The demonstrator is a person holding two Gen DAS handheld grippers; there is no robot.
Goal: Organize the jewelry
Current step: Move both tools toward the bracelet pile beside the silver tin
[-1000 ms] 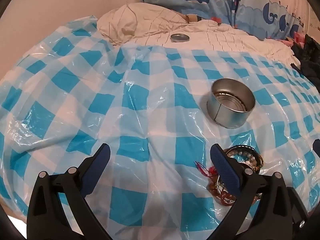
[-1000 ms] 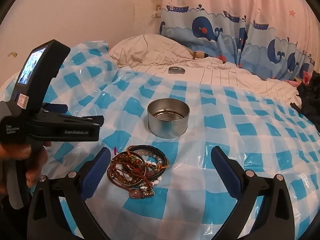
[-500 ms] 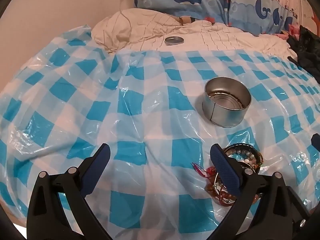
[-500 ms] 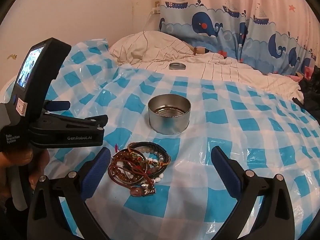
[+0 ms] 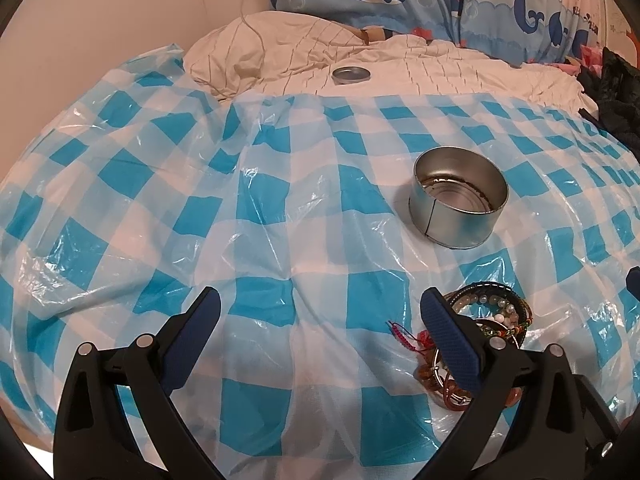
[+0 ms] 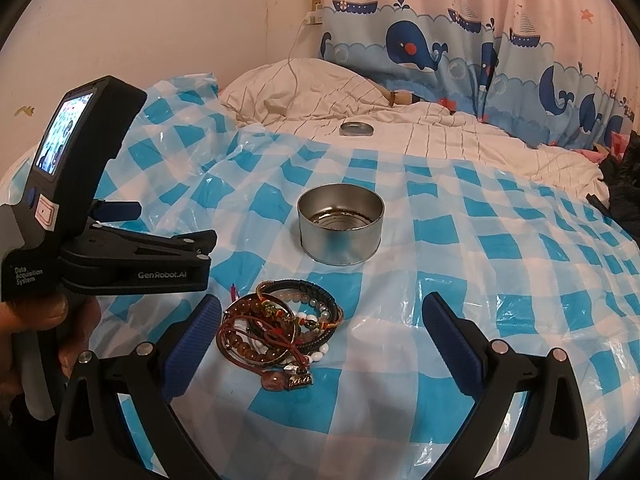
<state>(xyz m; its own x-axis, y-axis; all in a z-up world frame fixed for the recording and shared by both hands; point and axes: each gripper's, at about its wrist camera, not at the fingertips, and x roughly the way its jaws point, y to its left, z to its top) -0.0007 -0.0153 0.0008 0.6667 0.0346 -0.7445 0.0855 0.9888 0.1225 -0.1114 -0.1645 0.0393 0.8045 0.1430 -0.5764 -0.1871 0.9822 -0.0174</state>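
Black-framed, with blue pads, the right gripper (image 6: 320, 320) hangs low over the bed, jaws wide apart and holding nothing. Between them, nearer its left pad, lies the pile of bracelets (image 6: 280, 328): brown, white and pale beads, dark braided cord, red thread, 1 small charm at the near edge. The pile rests on the blue-and-white checked plastic sheet (image 6: 480, 264).

Left gripper (image 5: 320, 320): jaws likewise wide apart, empty. In its own view the bracelets sit partly hidden behind its right pad; the gap between the pads covers only bare sheet. Seen from the right wrist camera, this unit is held in a person's hand (image 6: 48, 320) at the left edge, just beside the pile, not touching it.

Beyond the pile, near but apart from it, stands 1 round metal tin (image 6: 340, 224), upright, open and empty. Farther back, 1 flat metal lid (image 6: 356, 129) lies on the striped cream bedding (image 6: 460, 136), well apart from the tin. A whale-print curtain (image 6: 440, 52) closes the rear.
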